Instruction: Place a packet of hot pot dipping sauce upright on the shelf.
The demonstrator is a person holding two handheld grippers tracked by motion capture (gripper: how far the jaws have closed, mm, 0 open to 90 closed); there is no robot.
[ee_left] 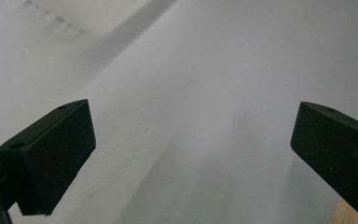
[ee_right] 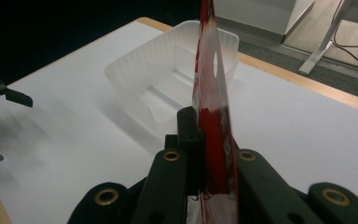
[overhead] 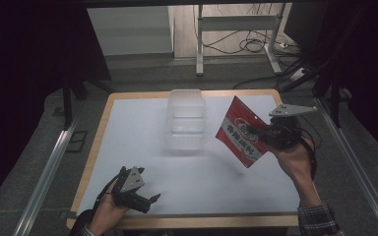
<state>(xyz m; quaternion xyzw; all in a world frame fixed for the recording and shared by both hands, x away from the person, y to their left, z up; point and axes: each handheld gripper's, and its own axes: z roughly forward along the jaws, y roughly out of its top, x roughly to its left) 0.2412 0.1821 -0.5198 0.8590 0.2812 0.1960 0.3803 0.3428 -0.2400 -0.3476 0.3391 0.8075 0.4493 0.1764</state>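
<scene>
A red and white snack packet (overhead: 239,132) hangs tilted in the air over the right half of the white table top (overhead: 142,128), with my right gripper (overhead: 268,135) shut on its right edge. In the right gripper view the packet (ee_right: 213,100) stands edge-on, pinched between the two black jaws. A clear plastic tub (overhead: 186,125) sits at the table's middle, just left of the packet; the tub (ee_right: 168,79) lies beyond the packet. My left gripper (overhead: 145,202) rests low near the front left corner, open, with bare table between its pads (ee_left: 58,154).
The wooden table edge (overhead: 187,222) runs along the front. Grey floor, metal rails (overhead: 49,167) and a metal frame with cables (overhead: 256,44) lie beyond the table. Dark curtains close both sides.
</scene>
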